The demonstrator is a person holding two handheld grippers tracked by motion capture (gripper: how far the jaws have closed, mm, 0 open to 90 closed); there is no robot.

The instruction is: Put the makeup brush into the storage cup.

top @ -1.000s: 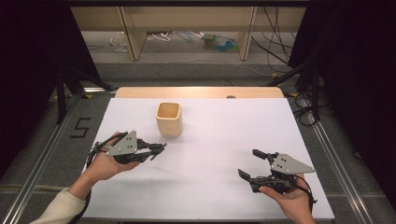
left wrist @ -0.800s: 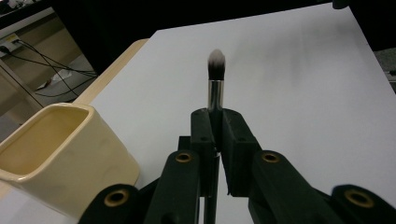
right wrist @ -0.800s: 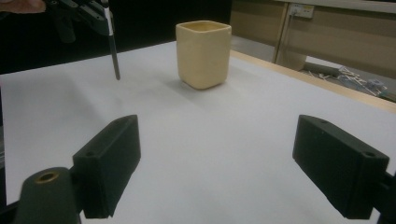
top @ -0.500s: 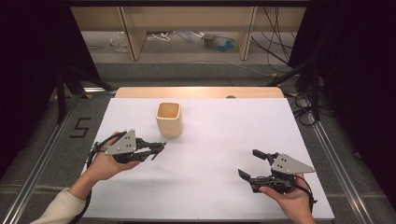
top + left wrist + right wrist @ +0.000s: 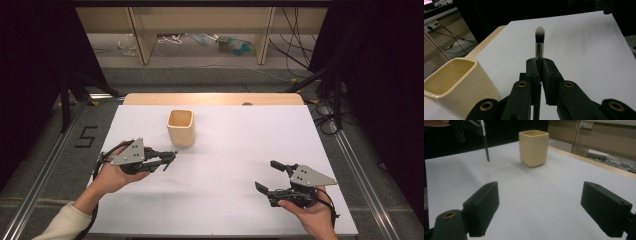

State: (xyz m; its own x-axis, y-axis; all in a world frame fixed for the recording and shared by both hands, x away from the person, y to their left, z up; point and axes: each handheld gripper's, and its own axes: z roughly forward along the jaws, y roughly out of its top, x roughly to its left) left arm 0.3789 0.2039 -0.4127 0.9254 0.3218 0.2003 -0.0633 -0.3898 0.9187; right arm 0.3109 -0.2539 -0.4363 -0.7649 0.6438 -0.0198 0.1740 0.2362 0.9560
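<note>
I have a slim makeup brush with a silver metal ferrule and a grey-white bristle tip (image 5: 539, 42) pinched between the fingers of my left gripper (image 5: 167, 159), which are closed tight on the ferrule end of its thin dark handle. The bristles point forward past the fingertips; in the right gripper view the handle hangs down below the hand, its tip above the sheet. I judge it very light and stiff along the shaft, smooth enough to slip or swivel in a narrow pinch, with soft bristles that would splay if pressed, so the hold belongs on the handle or ferrule, never the tuft. Just beside the gripper, on its far side, stands a pale yellow, square-mouthed ceramic cup (image 5: 180, 127), upright and empty as far as I see. My right gripper (image 5: 272, 179) hovers well apart with fingers spread wide, holding nothing. Everything sits on the white-covered worktop (image 5: 235, 145)
</note>
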